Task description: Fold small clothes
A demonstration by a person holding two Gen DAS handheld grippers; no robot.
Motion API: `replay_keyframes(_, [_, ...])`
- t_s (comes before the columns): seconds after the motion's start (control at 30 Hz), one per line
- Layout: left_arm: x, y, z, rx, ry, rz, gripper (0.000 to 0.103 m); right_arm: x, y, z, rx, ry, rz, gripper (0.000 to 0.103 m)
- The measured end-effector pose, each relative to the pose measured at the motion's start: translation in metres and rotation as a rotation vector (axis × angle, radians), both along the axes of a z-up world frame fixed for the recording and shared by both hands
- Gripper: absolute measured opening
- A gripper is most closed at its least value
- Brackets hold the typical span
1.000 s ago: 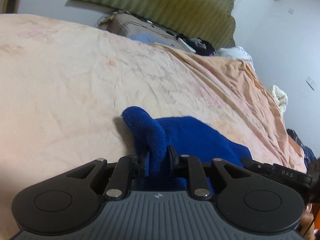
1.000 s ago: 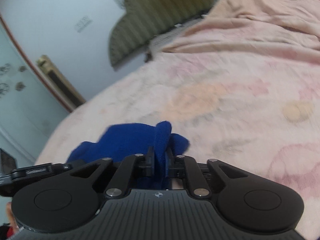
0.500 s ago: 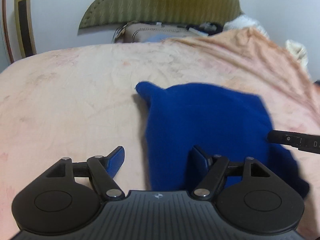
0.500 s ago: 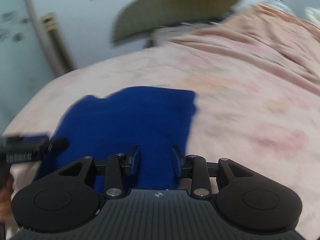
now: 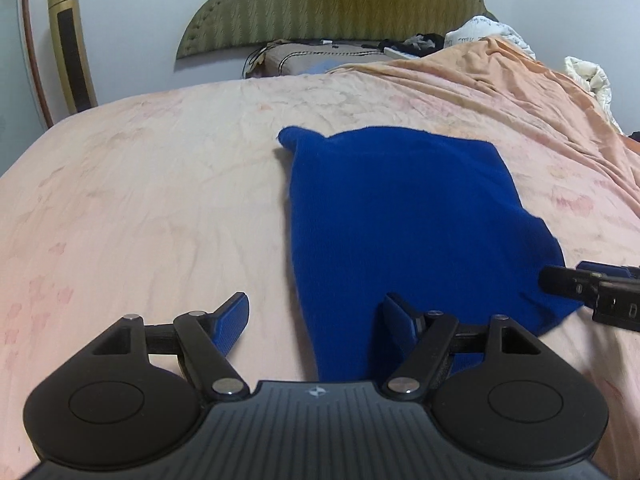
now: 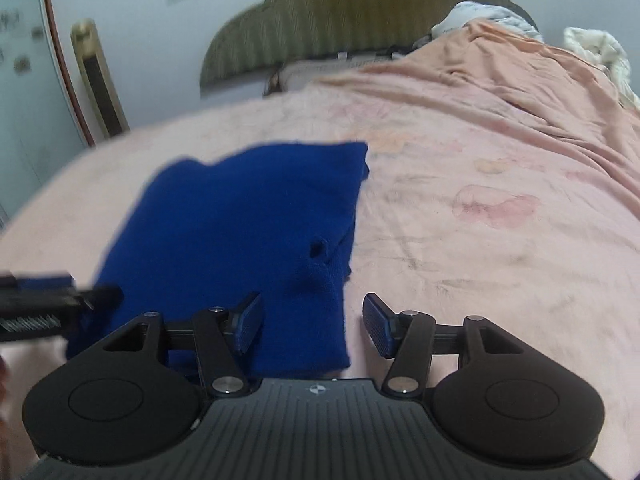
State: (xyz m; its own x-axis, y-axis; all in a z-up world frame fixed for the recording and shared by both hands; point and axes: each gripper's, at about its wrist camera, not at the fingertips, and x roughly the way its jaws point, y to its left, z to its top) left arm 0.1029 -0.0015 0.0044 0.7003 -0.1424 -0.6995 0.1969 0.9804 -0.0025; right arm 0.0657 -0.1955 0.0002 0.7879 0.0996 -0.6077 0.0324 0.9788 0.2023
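Note:
A small dark blue knit garment (image 5: 404, 216) lies flat on the pink bedsheet (image 5: 140, 208); it also shows in the right wrist view (image 6: 248, 220). My left gripper (image 5: 316, 320) is open and empty, just above the garment's near left edge. My right gripper (image 6: 314, 322) is open and empty over the garment's near right edge. The right gripper's tip shows at the right edge of the left wrist view (image 5: 592, 288), and the left gripper's tip at the left edge of the right wrist view (image 6: 52, 300).
A green padded headboard (image 5: 332, 4) stands at the far end of the bed. A peach blanket (image 5: 520, 80) is bunched at the far right with white bedding (image 5: 588, 76) beyond. A gold tower appliance (image 5: 70, 44) stands at the left wall.
Both grippers were shut on the blue garment a second ago; both have opened, let it go and drawn back. The garment now lies flat on the sheet.

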Motion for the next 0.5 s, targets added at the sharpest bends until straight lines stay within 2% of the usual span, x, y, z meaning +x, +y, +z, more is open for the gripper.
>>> replay_keyframes(0.07, [-0.005, 0.001, -0.001, 0.002, 0.010, 0.002, 0.074, -0.006, 0.000, -0.001, -0.002, 0.001, 0.001, 0.070])
replay_keyframes(0.17, [-0.015, 0.001, -0.002, 0.019, 0.003, 0.000, 0.074, -0.009, 0.006, -0.011, -0.057, 0.060, -0.018, 0.072])
replay_keyframes(0.27, [-0.021, 0.002, -0.003, 0.026, 0.010, 0.002, 0.074, -0.026, 0.014, -0.008, -0.041, 0.034, -0.021, 0.072])
replay_keyframes(0.4, [-0.027, 0.005, -0.002, 0.020, 0.012, 0.002, 0.074, -0.043, 0.025, -0.002, -0.036, 0.012, -0.014, 0.085])
replay_keyframes(0.5, [-0.032, 0.006, -0.003, 0.023, 0.013, 0.003, 0.074, -0.049, 0.034, -0.002, -0.055, 0.010, -0.003, 0.086])
